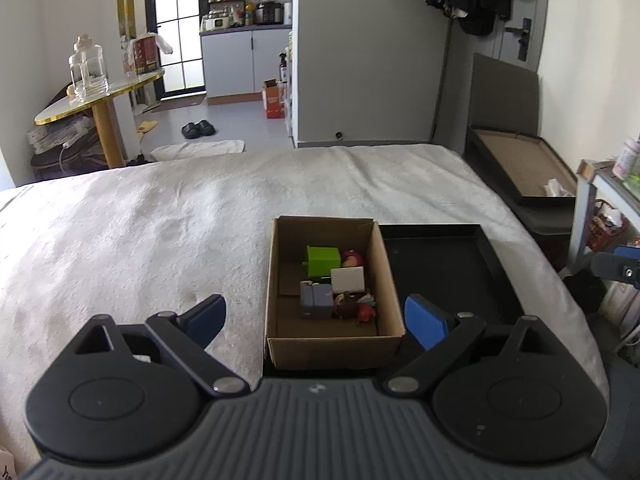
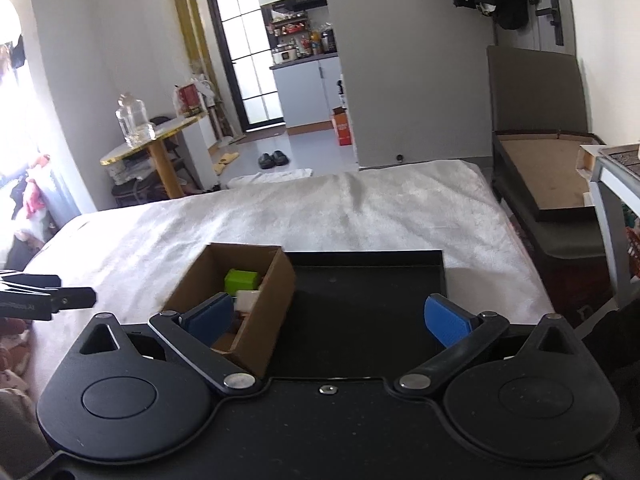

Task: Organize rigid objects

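Observation:
An open cardboard box (image 1: 276, 280) sits on the white bed cover (image 1: 160, 220). Inside lie a green block (image 1: 322, 260), a white block (image 1: 347, 278), a grey-purple block (image 1: 316, 300) and small red and brown toy figures (image 1: 354, 308). A black tray (image 1: 440, 264) lies against the box's right side, and its floor is bare. My left gripper (image 1: 316, 316) hangs open above the box's near end, holding nothing. My right gripper (image 2: 326, 314) is open over the tray (image 2: 360, 300) and empty. Its left finger (image 2: 212, 316) covers part of the box (image 2: 276, 296); the green block (image 2: 240, 280) shows.
A round gold-rimmed table (image 1: 100, 96) with a glass jar stands beyond the bed's far left. A dark open-lidded case (image 1: 520, 168) and a white shelf (image 1: 600, 184) flank the bed's right side. Black slippers (image 1: 198, 129) lie on the floor towards the kitchen.

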`<state>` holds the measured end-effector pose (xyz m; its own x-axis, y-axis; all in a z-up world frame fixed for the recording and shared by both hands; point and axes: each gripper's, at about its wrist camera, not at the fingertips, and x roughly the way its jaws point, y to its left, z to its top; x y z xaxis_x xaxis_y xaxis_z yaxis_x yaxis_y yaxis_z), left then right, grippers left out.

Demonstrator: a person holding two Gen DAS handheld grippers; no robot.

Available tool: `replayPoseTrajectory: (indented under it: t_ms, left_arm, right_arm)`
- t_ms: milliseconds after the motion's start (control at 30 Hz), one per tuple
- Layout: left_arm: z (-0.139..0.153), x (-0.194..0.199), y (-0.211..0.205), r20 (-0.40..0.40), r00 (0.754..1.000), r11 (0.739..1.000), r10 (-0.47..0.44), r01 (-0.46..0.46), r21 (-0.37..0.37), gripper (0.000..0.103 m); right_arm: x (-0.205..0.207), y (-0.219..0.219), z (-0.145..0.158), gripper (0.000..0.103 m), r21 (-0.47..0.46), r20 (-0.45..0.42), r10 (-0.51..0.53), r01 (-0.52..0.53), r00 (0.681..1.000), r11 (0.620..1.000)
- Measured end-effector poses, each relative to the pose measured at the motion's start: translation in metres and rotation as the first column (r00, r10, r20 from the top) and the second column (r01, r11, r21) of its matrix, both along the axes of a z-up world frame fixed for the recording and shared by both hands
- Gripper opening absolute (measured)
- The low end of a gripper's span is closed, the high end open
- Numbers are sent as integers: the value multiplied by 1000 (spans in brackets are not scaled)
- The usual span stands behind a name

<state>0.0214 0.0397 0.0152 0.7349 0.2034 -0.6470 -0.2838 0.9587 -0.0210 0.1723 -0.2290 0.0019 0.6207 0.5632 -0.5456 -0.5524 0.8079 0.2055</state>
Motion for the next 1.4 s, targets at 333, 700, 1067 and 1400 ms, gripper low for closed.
replayPoseTrajectory:
  t_ms: [333, 700, 1067, 1400]
  left_arm:
    - [16, -22, -4, 70, 997, 999, -41, 42, -18, 96]
    - [22, -38, -2, 118, 991, 997, -58, 63, -41, 97]
    - [20, -46, -2, 137, 987, 994, -87, 94, -47, 98]
    - [16, -47, -7, 132, 983, 989, -131, 138, -43, 99]
  right_arm:
    - [-24, 4, 13, 103, 42, -6, 30, -30, 1000, 999]
    - [-44, 9, 22, 103, 49, 17, 56, -56, 998, 997]
    - [-59, 18, 24, 103, 31, 19, 69, -69, 997, 997]
    - [-67, 22, 21, 103, 26, 2, 70, -70, 998, 997]
